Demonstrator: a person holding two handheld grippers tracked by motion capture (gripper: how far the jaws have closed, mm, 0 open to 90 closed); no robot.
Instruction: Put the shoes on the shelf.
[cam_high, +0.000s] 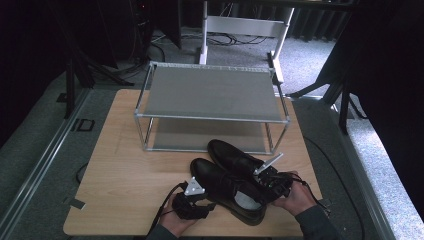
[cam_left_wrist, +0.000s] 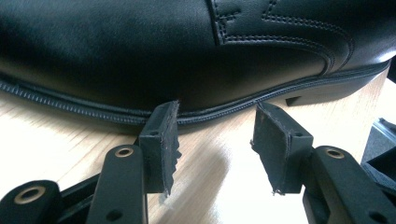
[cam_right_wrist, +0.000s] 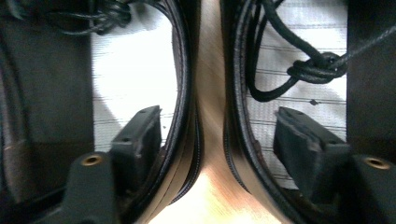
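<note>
- Here, two black shoes lie side by side on the table (cam_high: 120, 165), in front of a two-shelf rack (cam_high: 212, 92), toes toward the rack and heels toward the person.
- The left shoe (cam_high: 225, 187) lies nearer the person; the right shoe (cam_high: 232, 156) is just beyond it, toe close to the rack's lower shelf.
- The two shoes touch or nearly touch along their inner sides in the high view; in the right gripper view a narrow strip of table shows between their heels.
- The left gripper (cam_high: 192, 200), in the person's left hand (cam_high: 177, 220), sits low on the table beside the left shoe's outer side.
- In the left gripper view its jaws stand apart, tips just at the shoe's welt (cam_left_wrist: 93, 112), with only bare table between them; they clamp nothing.
- The right gripper (cam_high: 272, 182), in the right hand (cam_high: 295, 197), is at the shoes' heel ends.
- In the right gripper view one jaw dips into each shoe's opening, over the pale insoles (cam_right_wrist: 130, 70), so both inner heel walls lie between the jaws.
- The pads stand off those walls, so the jaws are apart, not pressing.
- A knotted lace (cam_right_wrist: 317, 65) lies across the insole of the shoe on that view's right.
- Both rack shelves are grey.
</note>
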